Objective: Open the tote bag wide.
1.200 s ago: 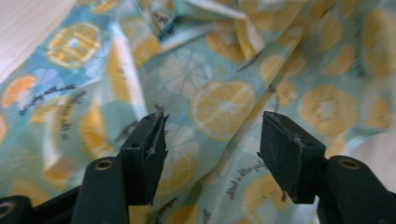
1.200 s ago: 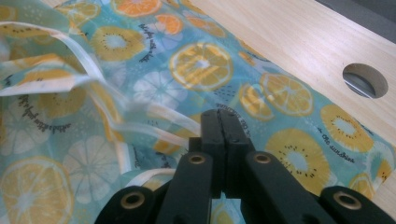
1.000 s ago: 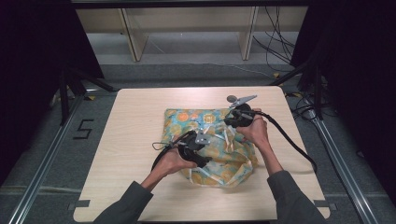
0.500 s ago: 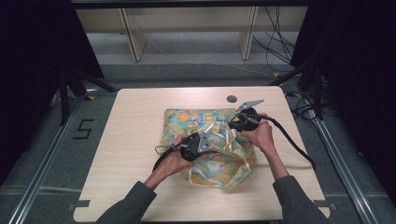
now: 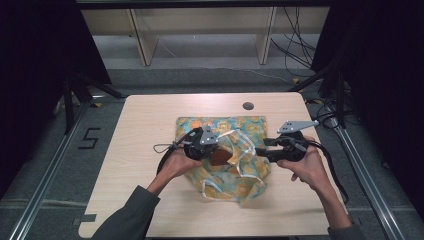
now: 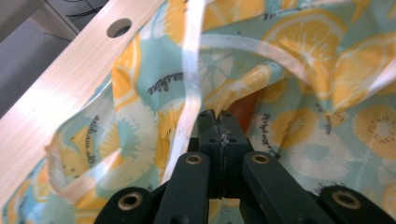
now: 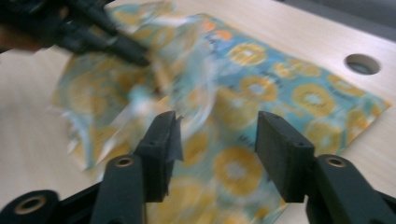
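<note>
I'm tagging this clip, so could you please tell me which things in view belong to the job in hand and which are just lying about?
In the job:
- bag, fruit print, with clear handles
- left gripper, shut on bag
- right gripper, open beside it

Lying about:
- table with hole
- shelf legs behind
- cables on floor
</note>
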`<state>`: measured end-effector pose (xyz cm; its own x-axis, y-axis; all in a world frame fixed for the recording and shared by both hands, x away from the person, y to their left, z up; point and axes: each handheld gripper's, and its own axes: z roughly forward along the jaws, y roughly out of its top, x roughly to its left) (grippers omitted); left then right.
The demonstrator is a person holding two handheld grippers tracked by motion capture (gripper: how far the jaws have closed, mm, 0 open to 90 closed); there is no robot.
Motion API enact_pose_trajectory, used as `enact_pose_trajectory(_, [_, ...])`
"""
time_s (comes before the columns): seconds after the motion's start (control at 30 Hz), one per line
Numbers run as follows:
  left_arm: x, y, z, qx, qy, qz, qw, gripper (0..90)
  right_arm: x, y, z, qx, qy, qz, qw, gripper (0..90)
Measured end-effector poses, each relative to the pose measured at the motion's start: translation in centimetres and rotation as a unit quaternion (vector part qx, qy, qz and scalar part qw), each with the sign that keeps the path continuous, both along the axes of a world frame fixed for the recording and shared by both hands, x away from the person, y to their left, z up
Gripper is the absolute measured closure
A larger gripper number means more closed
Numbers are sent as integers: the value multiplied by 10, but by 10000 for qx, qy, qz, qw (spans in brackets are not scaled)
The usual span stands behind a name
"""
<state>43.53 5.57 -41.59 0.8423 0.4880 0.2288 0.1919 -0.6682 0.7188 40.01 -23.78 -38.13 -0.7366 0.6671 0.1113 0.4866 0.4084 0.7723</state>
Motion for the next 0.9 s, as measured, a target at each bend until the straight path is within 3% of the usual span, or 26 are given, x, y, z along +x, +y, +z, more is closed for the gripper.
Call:
enact_pose_trajectory(0.07, [5,1,3,-33,53,44,10000,897,-11,3,-1,-24,37,108,9999,463])
enact_pose_trajectory(0.27, [23,4,4,-263,360,324,9985,896,-36,26,-22,-542,219,430,9974,369])
enact_pose_trajectory(0.3, [24,4,4,-295,402,356,9981,896,-37,32,-28,-595,93,388,9974,360])
enact_pose_trajectory(0.33, [26,4,4,-313,450,361,9978,896,-38,38,-32,-691,159,333,9969,363])
enact_pose_trajectory(0.37, [27,3,4,-287,418,340,9981,896,-38,44,-36,-832,65,277,9961,384])
enact_pose_trajectory(0.4, [27,3,3,-310,463,362,9978,896,-35,48,-41,-989,-125,213,9948,489])
enact_pose_trajectory(0.43, [26,3,2,-313,490,337,9977,896,-32,49,-43,-1057,-143,190,9941,567])
enact_pose_trajectory(0.5, [23,4,1,-271,527,255,9979,896,-19,46,-42,-1197,-390,204,9918,816])
enact_pose_trajectory(0.53, [20,5,0,-273,548,189,9979,896,-12,43,-39,-1136,-548,89,9920,879])
enact_pose_trajectory(0.57, [17,6,-1,-292,567,115,9979,896,-3,38,-36,-996,-719,46,9924,892])
enact_pose_trajectory(0.63, [8,8,-2,-387,637,-11,9972,897,15,25,-27,-763,-792,-183,9938,900])
enact_pose_trajectory(0.67, [5,9,-2,-491,664,-64,9966,897,26,18,-24,-618,-709,-496,9943,900])
enact_pose_trajectory(0.73, [-6,11,2,-793,687,-131,9944,897,47,4,-23,-810,-861,-692,9906,900])
enact_pose_trajectory(0.77, [-10,13,6,-894,682,-190,9935,897,56,-1,-25,-835,-831,-809,9897,900])
enact_pose_trajectory(0.83, [-13,14,13,-1080,628,-177,9920,897,68,-8,-28,-893,-407,-888,9912,900])
enact_pose_trajectory(0.9, [-12,14,20,-1235,653,-219,9900,898,77,-11,-35,-1015,-284,-779,9914,900])
